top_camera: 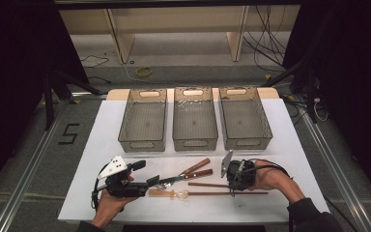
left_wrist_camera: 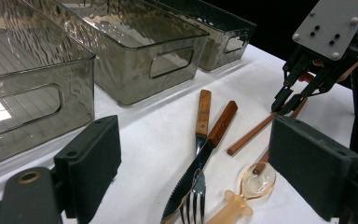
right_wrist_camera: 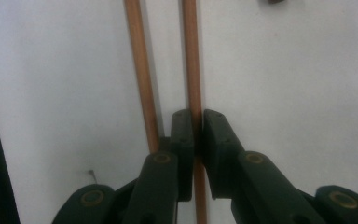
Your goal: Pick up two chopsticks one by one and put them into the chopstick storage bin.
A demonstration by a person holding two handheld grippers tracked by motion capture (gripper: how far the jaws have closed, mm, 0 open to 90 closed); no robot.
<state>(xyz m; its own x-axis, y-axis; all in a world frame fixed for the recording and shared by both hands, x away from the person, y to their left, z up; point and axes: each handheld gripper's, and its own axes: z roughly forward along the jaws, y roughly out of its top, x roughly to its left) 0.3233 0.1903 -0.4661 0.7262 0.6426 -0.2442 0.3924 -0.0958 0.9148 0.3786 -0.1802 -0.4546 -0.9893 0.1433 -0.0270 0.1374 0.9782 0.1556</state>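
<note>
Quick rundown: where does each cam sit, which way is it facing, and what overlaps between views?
High view: above the person's side, looking forward and down on the white table; three bins, both forearms, left tool, right tool.
Left gripper view: rides the left tool, open pads facing knife, fork, spoon and the bins.
Right gripper view: rides the right tool, pointing down, shut on one chopstick.
Shared: left gripper and high views both show the right tool, cutlery, bins.
</note>
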